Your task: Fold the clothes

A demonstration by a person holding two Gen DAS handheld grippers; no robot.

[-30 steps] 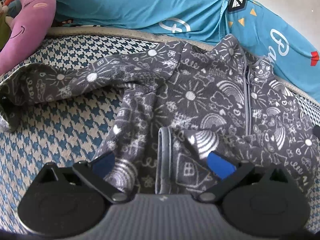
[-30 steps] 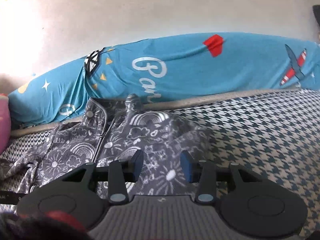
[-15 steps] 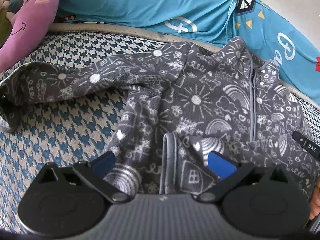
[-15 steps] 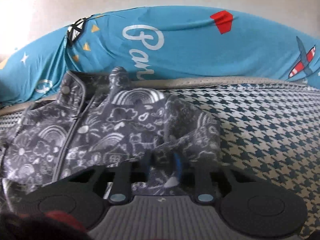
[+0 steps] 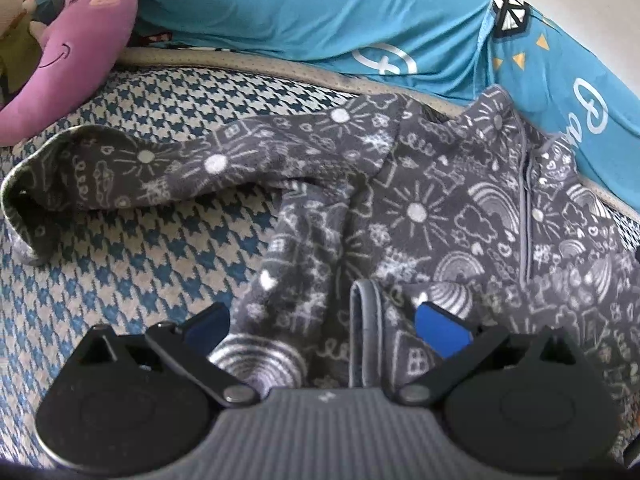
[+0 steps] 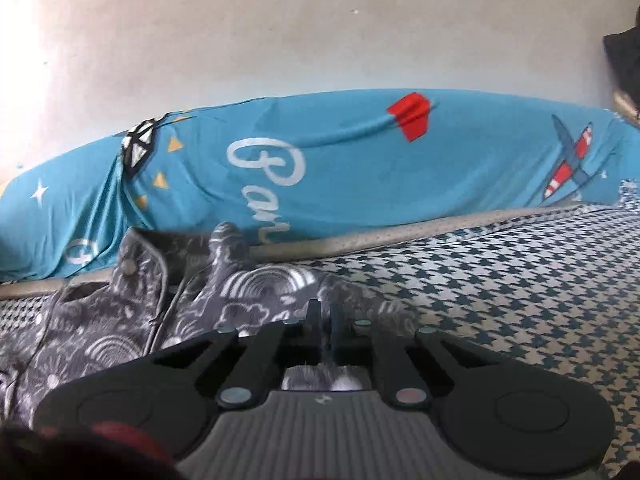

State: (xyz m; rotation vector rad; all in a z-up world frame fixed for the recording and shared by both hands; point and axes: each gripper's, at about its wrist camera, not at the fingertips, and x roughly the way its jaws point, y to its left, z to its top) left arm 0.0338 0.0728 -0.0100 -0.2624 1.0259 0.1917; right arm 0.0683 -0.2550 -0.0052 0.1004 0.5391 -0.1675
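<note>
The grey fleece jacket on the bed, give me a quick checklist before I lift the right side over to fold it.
1. Right gripper closed on the grey fleece jacket: ok, its fingers are together with fleece pinched between them.
2. Left gripper free: ok, open above the jacket's lower edge, holding nothing.
3. Left sleeve laid out: ok, it stretches sideways on the houndstooth bedcover.
4. Zipper shut: cannot tell, only part of it shows.
5. Landing area free: ok, the purple plush toy and blue pillow lie off the jacket body.
6. Grip depth: cannot tell.
</note>
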